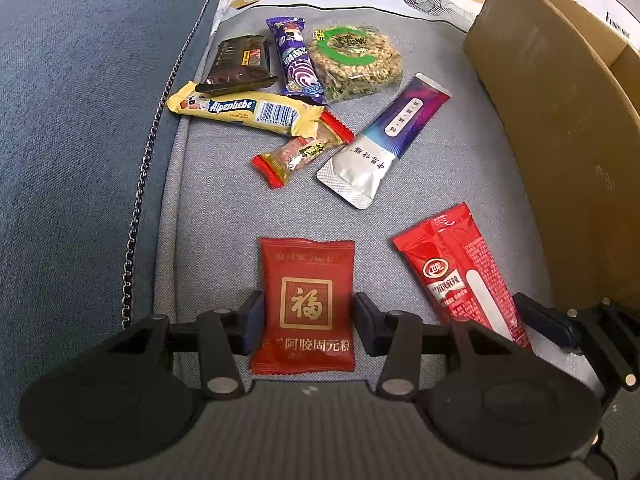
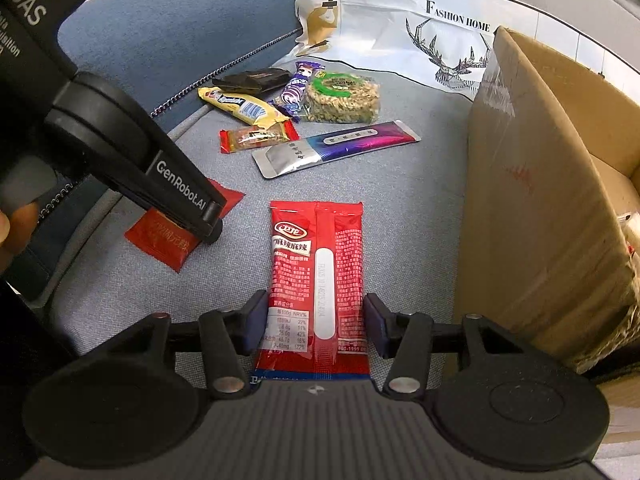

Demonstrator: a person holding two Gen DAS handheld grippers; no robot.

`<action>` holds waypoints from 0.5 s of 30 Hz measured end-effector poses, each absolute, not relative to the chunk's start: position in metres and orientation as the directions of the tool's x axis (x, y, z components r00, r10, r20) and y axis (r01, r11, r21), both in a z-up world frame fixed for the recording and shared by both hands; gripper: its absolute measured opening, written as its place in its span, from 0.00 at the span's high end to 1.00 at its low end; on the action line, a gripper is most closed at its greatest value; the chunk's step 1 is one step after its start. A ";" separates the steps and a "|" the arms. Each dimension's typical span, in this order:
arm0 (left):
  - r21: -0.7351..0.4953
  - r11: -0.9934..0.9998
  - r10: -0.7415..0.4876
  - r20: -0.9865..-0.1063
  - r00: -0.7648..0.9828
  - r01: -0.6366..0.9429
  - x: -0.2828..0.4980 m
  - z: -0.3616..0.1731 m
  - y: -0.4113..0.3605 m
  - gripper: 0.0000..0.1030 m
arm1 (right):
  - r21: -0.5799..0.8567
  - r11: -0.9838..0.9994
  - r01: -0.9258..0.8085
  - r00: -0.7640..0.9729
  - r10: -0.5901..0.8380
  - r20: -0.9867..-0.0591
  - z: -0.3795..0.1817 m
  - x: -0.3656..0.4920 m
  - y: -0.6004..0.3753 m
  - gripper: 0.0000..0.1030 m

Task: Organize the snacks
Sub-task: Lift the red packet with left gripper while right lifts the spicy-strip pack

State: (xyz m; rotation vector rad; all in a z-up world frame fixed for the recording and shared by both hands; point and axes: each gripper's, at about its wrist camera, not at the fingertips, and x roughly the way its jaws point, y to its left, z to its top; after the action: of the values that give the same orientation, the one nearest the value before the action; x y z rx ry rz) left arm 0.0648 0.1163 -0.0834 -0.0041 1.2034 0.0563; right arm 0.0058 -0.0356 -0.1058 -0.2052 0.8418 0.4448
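- Now the left hand-held gripper (image 1: 308, 322) points steeply down at a grey sofa cushion (image 1: 224, 208), its two pads touching the side edges of a dark red square packet (image 1: 306, 304) that lies flat between them: closed on it.
- The right hand-held gripper (image 2: 316, 326) is likewise closed on a long bright red snack pack (image 2: 316, 280), one pad on each long edge, the pack flat on the cushion.
- Seen from the right wrist, the left hand-held gripper's black body covers part of the square packet.
- Further back lie a silver and purple sachet (image 1: 384, 140), a small red-ended bar (image 1: 304, 150), a yellow Alpenliebe pack (image 1: 244, 110), a dark brown packet (image 1: 240, 64), a purple wrapper (image 1: 296, 60) and a clear pack of crisp rice cakes (image 1: 356, 62), several touching or overlapping.
- A cardboard box (image 2: 552, 184) stands just beside the bright red pack, on its right.
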 end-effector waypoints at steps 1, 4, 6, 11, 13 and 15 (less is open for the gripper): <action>0.027 0.999 0.042 -0.933 0.358 -0.046 0.065 -0.083 0.116 0.49 | -0.002 0.889 -0.458 0.582 0.298 -0.756 -0.106 0.006 -0.035 0.49; 0.027 0.999 0.041 -0.933 0.358 -0.045 0.065 -0.083 0.116 0.50 | -0.005 0.888 -0.460 0.584 0.298 -0.755 -0.106 0.005 -0.035 0.50; 0.027 0.999 0.041 -0.932 0.359 -0.045 0.065 -0.083 0.117 0.51 | -0.007 0.887 -0.461 0.586 0.298 -0.753 -0.105 0.005 -0.035 0.51; 0.026 0.998 0.044 -0.929 0.367 -0.053 0.064 -0.081 0.117 0.53 | -0.012 0.888 -0.459 0.593 0.296 -0.748 -0.105 0.003 -0.035 0.53; 0.025 0.998 0.043 -0.927 0.374 -0.053 0.062 -0.079 0.117 0.54 | -0.015 0.889 -0.457 0.601 0.296 -0.742 -0.103 0.003 -0.036 0.53; 0.023 0.998 0.042 -0.922 0.385 -0.054 0.060 -0.076 0.117 0.54 | -0.019 0.891 -0.454 0.611 0.296 -0.734 -0.102 0.000 -0.036 0.54</action>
State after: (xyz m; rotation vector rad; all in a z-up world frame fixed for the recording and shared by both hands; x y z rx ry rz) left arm 0.0603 0.1167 -0.0764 -0.0117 1.1736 0.0613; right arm 0.0003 -0.0364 -0.1016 -0.2113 0.8043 0.4363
